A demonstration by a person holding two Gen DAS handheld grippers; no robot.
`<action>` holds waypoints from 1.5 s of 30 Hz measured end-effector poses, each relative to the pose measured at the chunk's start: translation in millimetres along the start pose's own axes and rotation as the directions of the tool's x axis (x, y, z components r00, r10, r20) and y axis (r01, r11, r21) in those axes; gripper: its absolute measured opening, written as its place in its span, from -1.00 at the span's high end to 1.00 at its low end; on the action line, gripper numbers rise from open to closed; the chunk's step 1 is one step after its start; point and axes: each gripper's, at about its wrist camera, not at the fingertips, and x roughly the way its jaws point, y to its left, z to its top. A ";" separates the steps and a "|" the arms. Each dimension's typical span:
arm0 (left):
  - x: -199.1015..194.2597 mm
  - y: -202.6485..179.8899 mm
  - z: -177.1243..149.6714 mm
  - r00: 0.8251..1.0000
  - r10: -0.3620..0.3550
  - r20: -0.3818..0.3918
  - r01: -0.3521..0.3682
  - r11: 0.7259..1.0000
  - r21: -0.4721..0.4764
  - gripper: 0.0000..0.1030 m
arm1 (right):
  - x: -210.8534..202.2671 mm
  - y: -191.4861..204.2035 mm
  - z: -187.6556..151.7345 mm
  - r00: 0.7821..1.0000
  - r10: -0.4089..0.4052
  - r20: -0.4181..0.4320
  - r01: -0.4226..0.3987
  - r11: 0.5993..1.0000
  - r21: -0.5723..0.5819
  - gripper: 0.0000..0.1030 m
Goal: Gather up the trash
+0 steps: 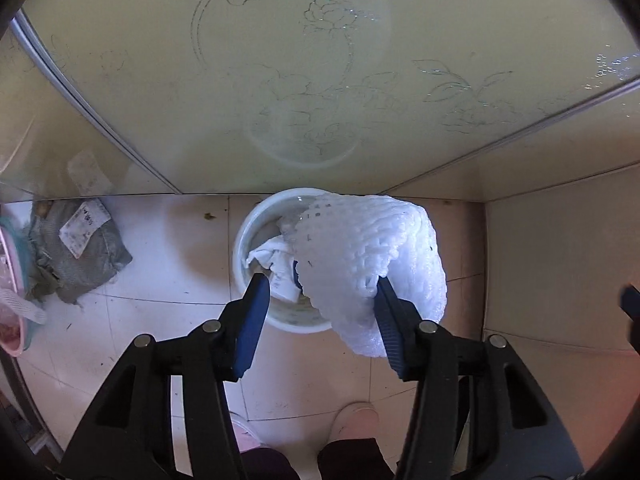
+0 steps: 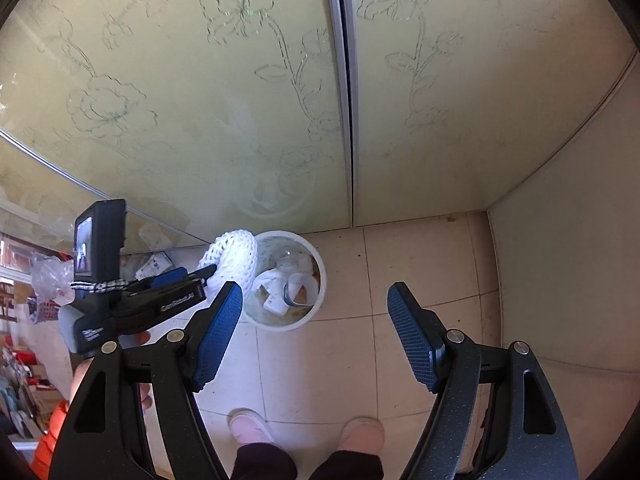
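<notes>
Two pink slippers [image 2: 362, 434] at the bottom of both views, person standing on pale floor tiles [image 2: 420, 272]. Right tongs [image 2: 314, 300] wide apart, nothing between them, held above the floor facing the bin. Left tongs [image 1: 322, 292] also spread apart; white foam fruit net [image 1: 372, 256] is draped over the right-hand finger [image 1: 390, 320], hanging off it rather than pinched. Net sits over the near rim of the white trash bin [image 1: 244, 236], partly overlapping the opening. Bin on the floor against the glass, already holding crumpled white paper [image 1: 266, 254] and a clear cup, seen from the right wrist. Grey woven sack [image 1: 76, 252] with a label lies on the floor left of the bin, well apart. Behind it all, frosted sliding glass doors [image 2: 240, 100] with etched flowers; plain wall [image 2: 568, 260] on the right.
</notes>
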 end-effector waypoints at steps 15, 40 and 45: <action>-34.3 -11.4 -15.3 0.993 -0.063 0.099 0.044 0.982 0.183 0.00 | 91.7 8.1 13.2 0.954 0.291 -0.076 -0.297 0.951 -0.082 -0.40; -49.3 -3.3 -8.2 0.984 0.029 0.178 -0.052 0.991 0.123 0.00 | 42.4 -3.3 1.0 0.995 0.096 -0.017 -0.096 0.995 -0.040 -0.38; -106.8 -10.2 -22.0 0.979 0.079 0.191 -0.101 0.989 0.109 0.00 | -13.7 2.7 7.0 0.996 0.084 0.006 -0.084 0.996 -0.022 -0.38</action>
